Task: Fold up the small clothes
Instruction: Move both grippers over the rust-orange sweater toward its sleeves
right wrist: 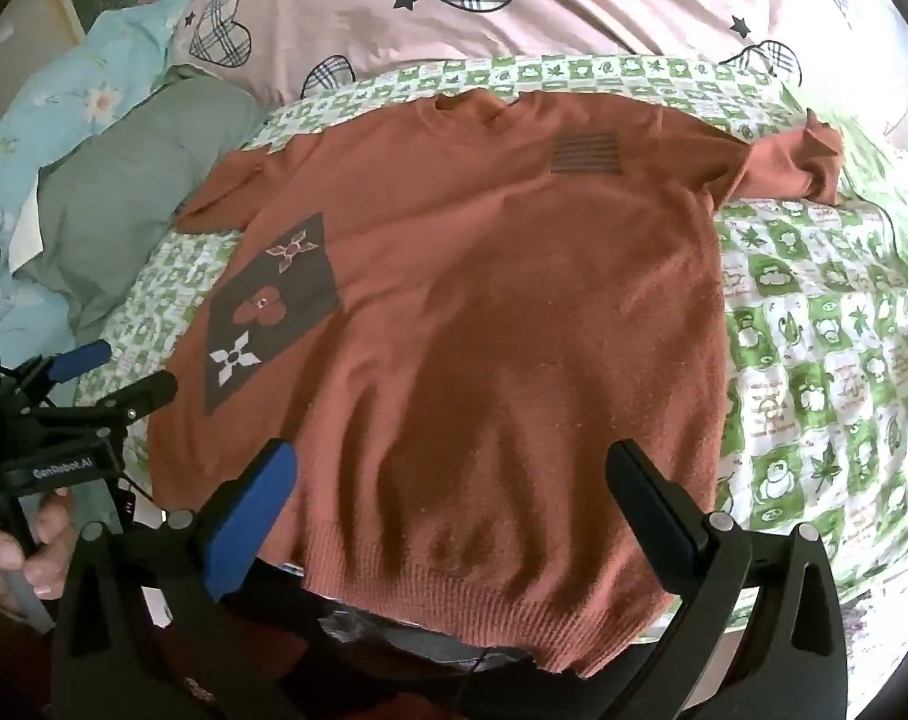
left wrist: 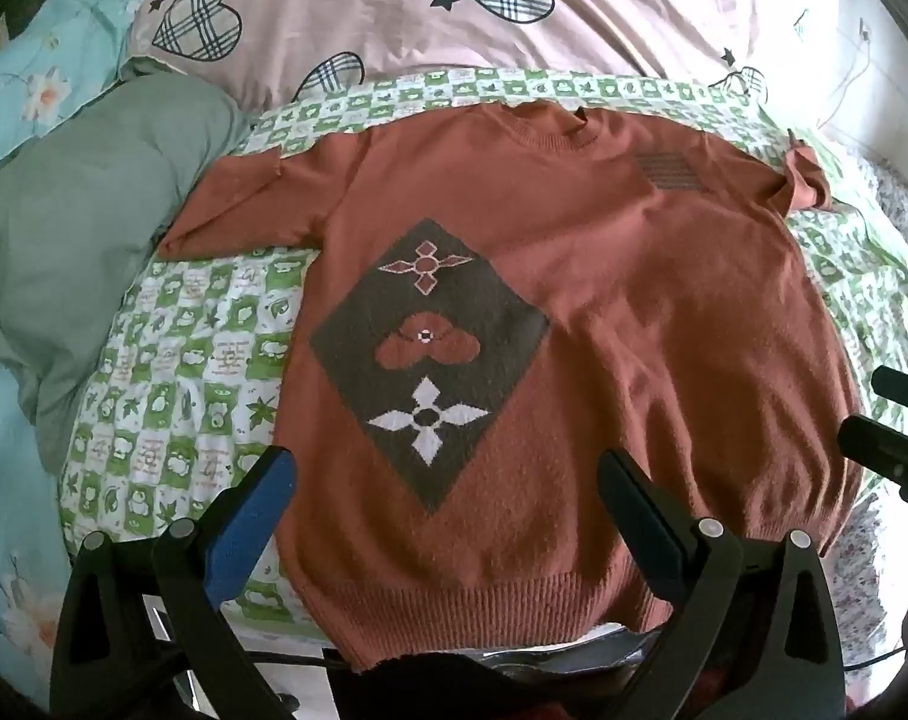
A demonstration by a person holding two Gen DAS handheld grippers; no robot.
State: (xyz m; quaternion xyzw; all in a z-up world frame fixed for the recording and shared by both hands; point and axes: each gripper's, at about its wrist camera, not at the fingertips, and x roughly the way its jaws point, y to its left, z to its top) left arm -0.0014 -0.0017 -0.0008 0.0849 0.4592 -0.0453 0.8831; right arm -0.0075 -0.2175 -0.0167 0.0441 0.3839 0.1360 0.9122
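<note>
A rust-orange knit sweater (left wrist: 634, 312) lies spread flat, front up, on a green-and-white checked sheet (left wrist: 184, 348). It has a dark diamond patch (left wrist: 430, 360) with flower motifs and a small striped patch (left wrist: 670, 171) near the collar. It also shows in the right wrist view (right wrist: 484, 300). My left gripper (left wrist: 448, 480) is open and empty, hovering over the hem's left half. My right gripper (right wrist: 454, 474) is open and empty, over the hem's right half. The left gripper shows at the left of the right wrist view (right wrist: 118, 372).
A pink duvet with checked hearts (left wrist: 454, 6) lies behind the sweater. A grey-green pillow (left wrist: 88, 228) and light blue floral bedding (left wrist: 40, 72) lie to the left. The sweater's hem hangs over the bed's near edge (left wrist: 394, 642).
</note>
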